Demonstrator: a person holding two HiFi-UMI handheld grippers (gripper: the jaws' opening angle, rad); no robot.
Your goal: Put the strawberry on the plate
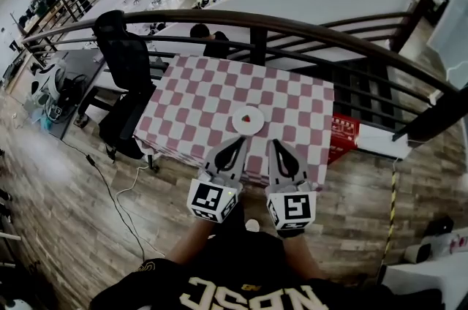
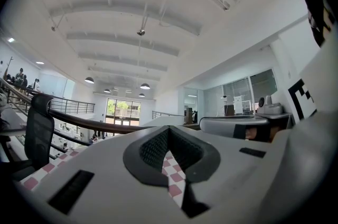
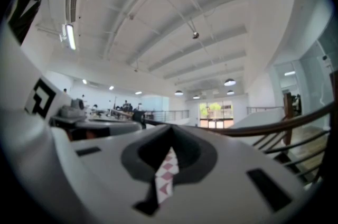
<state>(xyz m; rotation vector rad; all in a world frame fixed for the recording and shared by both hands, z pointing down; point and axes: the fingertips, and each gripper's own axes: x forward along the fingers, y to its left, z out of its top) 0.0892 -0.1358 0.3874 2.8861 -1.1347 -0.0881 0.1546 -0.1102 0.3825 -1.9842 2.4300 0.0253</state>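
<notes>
Two hand-held items: left tool (image 1: pixel 240 142) and right tool (image 1: pixel 276 145), each with jaws closed together and nothing between them, side by side over the near edge of the checkered-cloth surface (image 1: pixel 190 107). One strawberry (image 1: pixel 247 118) lies on the white plate (image 1: pixel 238 128), just beyond the tool tips. One black office chair (image 1: pixel 124 60) stands at the surface's left.

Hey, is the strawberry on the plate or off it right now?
On it. In the head view the red strawberry sits on the white plate on the checkered table.
</notes>
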